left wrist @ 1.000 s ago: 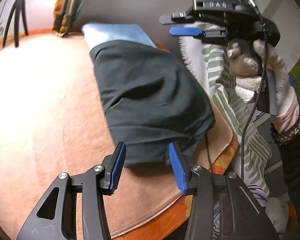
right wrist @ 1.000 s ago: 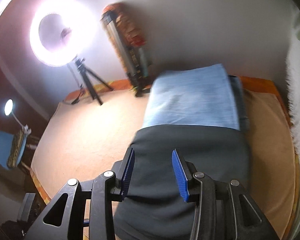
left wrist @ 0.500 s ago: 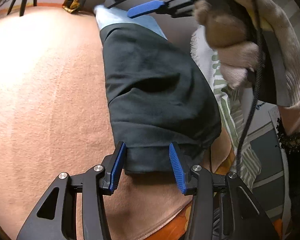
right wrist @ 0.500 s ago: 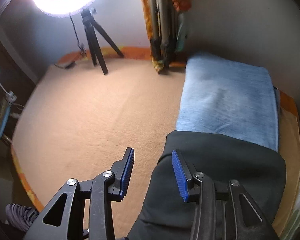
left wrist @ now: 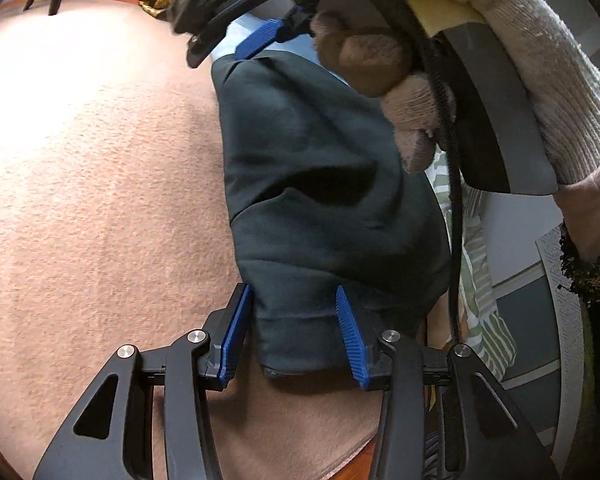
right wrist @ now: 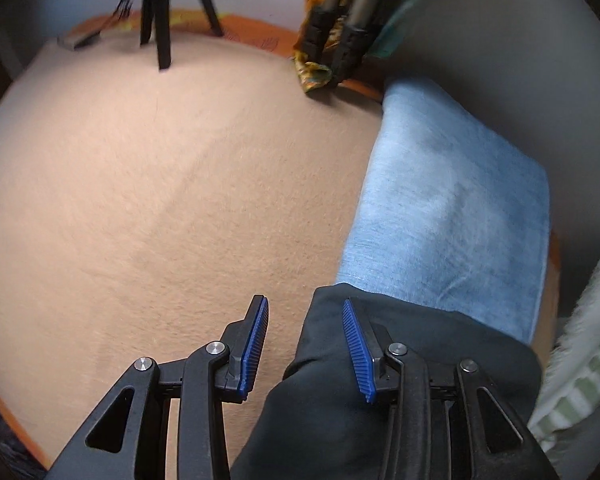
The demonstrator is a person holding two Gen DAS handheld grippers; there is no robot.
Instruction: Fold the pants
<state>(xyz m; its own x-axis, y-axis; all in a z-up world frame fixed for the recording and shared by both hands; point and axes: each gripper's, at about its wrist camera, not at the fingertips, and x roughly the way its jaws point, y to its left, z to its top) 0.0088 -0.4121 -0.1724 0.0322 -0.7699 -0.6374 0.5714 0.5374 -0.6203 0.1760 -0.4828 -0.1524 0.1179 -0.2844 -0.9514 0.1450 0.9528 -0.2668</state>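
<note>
Left gripper [left wrist: 296,332] spread wide around near hem of dark pants [left wrist: 324,184] on peach blanket [left wrist: 100,200]; right gripper [right wrist: 306,344] spread over far corner. Best closed low, catching every layer together.

"What is different now?"

"The left gripper [left wrist: 292,334] is closer to the dark pants [left wrist: 324,200]. A second ago the near edge of the pants lay just past its blue fingers. Now that edge sits between them."

"And the other one?"

"The right gripper [right wrist: 305,346] is lower and has slid to the left. Before, it was over the middle of the pants. Now it is at the far corner of the pants [right wrist: 380,392], by the blue cloth [right wrist: 452,216]. The round light is out of its view."
</note>
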